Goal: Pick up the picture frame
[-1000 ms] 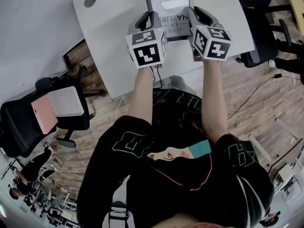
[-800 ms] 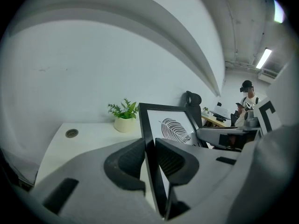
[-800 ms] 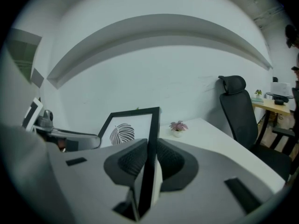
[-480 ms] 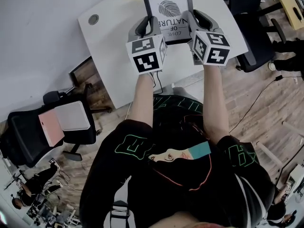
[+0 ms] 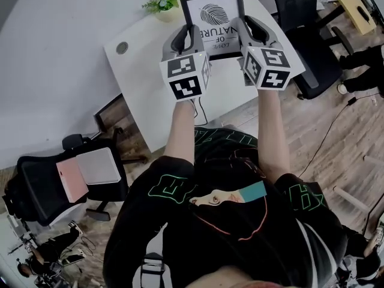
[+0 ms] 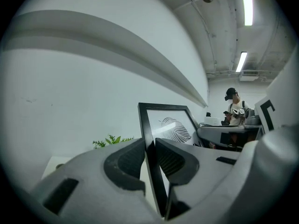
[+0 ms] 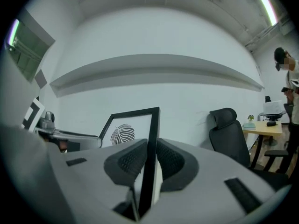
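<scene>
A black picture frame [image 5: 213, 17] with a white leaf print hangs in the air above the white desk [image 5: 144, 71], held by both sides. My left gripper [image 5: 191, 33] is shut on its left edge; the black edge [image 6: 152, 148] runs between both pads. My right gripper [image 5: 241, 30] is shut on the right edge [image 7: 150, 157] in the same way. The frame stands upright and faces me. The right gripper view also shows the left gripper [image 7: 70, 136] across the print.
A small potted plant [image 5: 163, 2] stands on the desk's far edge just left of the frame. Black office chairs are at right [image 5: 306, 35] and at lower left [image 5: 54, 182]. A person [image 6: 233, 108] stands in the background. Wooden floor surrounds the desk.
Both grippers have risen together with the frame between them, lifting it off the desk. The desk and plant have come into view beneath and beside it.
</scene>
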`<state>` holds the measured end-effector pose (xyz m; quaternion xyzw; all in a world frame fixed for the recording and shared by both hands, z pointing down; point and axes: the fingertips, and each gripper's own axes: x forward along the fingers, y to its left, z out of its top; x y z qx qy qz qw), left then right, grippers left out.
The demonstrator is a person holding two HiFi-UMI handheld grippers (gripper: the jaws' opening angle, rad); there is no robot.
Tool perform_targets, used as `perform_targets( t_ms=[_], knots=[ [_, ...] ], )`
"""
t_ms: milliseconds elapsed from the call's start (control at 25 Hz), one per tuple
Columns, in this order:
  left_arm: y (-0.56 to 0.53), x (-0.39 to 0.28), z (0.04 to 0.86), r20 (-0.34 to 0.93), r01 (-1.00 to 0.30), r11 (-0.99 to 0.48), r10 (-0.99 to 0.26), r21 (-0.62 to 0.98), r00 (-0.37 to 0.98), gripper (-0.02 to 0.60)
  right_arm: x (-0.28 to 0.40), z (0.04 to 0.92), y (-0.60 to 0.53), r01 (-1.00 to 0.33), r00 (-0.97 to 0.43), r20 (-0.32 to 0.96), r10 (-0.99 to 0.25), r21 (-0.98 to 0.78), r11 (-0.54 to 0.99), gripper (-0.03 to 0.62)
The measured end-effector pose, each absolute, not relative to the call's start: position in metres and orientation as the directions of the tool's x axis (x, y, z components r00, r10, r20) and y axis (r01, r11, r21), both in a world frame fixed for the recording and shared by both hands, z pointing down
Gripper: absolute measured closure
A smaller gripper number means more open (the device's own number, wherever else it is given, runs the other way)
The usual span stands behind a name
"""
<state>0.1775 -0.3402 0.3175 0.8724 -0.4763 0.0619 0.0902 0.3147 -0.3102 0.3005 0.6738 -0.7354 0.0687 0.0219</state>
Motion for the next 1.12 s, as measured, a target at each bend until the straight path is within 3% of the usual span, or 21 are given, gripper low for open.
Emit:
perform_targets(
  t_ms=[320,1120],
  knots=[
    [-0.335,0.199,0.276,0.104,-0.822,-0.568,-0.815,0.044,0.569,0.506,0.335,0.261,-0.300,-0.997,-0.062,0.027,-0.998,-0.053,0.061,0.523],
    [-0.325,0.222,0.268,0.096,-0.793,-0.610,-0.789,0.001,0.607,0.503,0.357,0.255,-0.284,-0.997,-0.030,0.005,-1.000,-0.065,0.030,0.523]
  ],
)
